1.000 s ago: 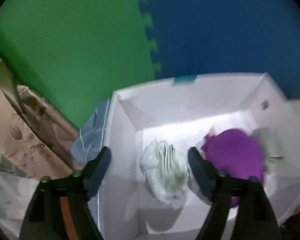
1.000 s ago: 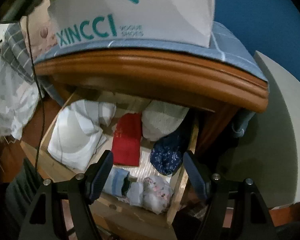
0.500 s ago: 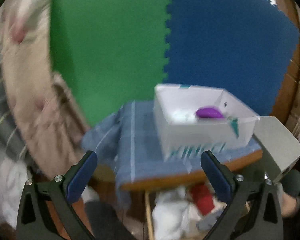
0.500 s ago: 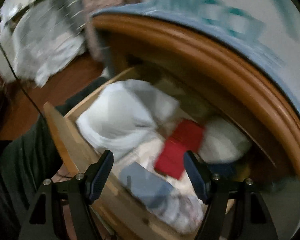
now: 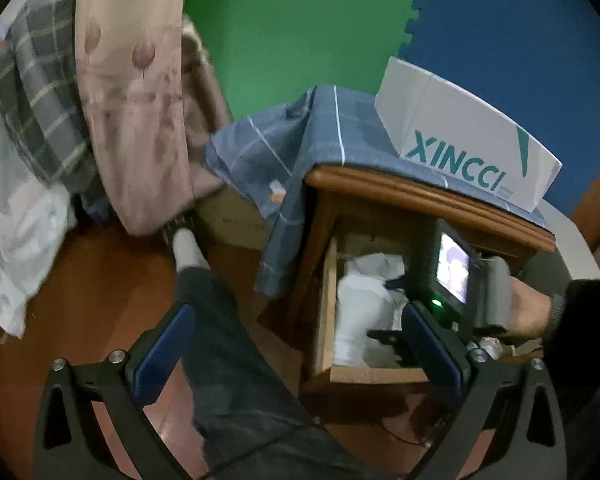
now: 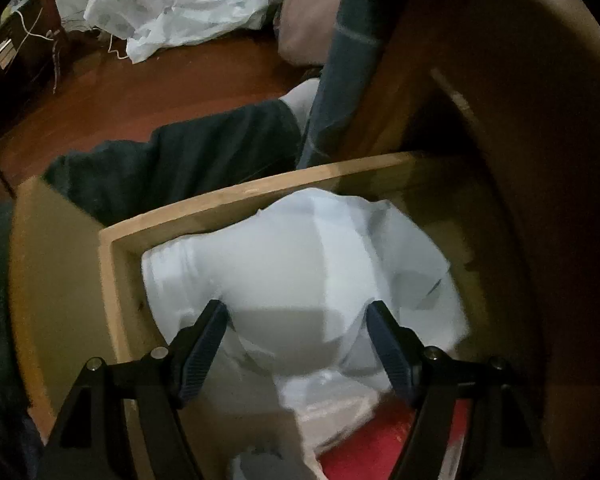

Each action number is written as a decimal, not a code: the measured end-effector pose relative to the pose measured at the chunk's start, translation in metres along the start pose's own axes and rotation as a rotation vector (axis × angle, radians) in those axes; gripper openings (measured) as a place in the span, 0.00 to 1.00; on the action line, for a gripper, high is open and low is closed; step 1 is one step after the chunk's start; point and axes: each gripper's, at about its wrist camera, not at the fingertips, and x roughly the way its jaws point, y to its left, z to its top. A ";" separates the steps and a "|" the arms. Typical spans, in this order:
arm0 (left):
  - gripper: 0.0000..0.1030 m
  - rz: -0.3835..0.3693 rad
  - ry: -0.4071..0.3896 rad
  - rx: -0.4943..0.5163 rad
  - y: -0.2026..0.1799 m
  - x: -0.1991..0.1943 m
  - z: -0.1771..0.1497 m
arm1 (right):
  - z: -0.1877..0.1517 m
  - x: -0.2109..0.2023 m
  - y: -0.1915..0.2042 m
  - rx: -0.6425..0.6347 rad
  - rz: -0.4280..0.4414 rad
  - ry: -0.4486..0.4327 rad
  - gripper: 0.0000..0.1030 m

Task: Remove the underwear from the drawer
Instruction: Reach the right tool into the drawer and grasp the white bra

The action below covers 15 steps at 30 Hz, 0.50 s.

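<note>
Right wrist view puts your right gripper [image 6: 296, 340] deep over the open drawer [image 6: 112, 280], where a second ago it looked in from outside; fingers spread and widening, straddling the white underwear [image 6: 300, 264] without pinching. Its long axis seems to run along the drawer's depth. Your left gripper [image 5: 300, 352], fully spread and empty, has left the shoebox [image 5: 460, 136].

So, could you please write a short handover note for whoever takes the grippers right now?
Left gripper: wide open, empty, off to the side of the drawer.
Right gripper: jaws opening, astride the white garment in the open drawer; no grip yet.
Red garment lies beside the white one.
The XINCCI box sits on the cabinet top.
Left: close on the white garment, lift it out.
</note>
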 end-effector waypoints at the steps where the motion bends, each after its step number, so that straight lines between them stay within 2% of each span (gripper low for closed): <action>1: 0.99 -0.008 0.008 -0.013 0.002 0.002 -0.001 | 0.000 0.006 0.000 -0.001 0.010 0.011 0.81; 4: 0.99 -0.018 0.029 -0.036 0.002 0.010 -0.003 | 0.000 0.030 0.005 -0.024 0.002 0.062 0.87; 8: 0.99 -0.034 0.057 -0.033 -0.003 0.017 -0.006 | -0.006 0.051 -0.009 0.099 0.113 0.088 1.00; 9: 0.99 -0.035 0.060 -0.031 -0.004 0.018 -0.007 | -0.008 0.055 -0.012 0.134 0.142 0.102 1.00; 11: 0.99 -0.037 0.065 -0.034 -0.006 0.018 -0.008 | -0.009 0.054 -0.009 0.141 0.135 0.087 1.00; 12: 0.99 -0.038 0.069 -0.040 -0.006 0.018 -0.009 | -0.009 0.054 -0.008 0.146 0.135 0.086 0.99; 13: 0.99 -0.038 0.074 -0.048 -0.006 0.017 -0.010 | -0.009 0.054 -0.006 0.143 0.149 0.090 0.93; 15: 0.99 -0.034 0.085 -0.066 -0.005 0.018 -0.012 | -0.005 0.047 0.002 0.103 0.161 0.071 0.73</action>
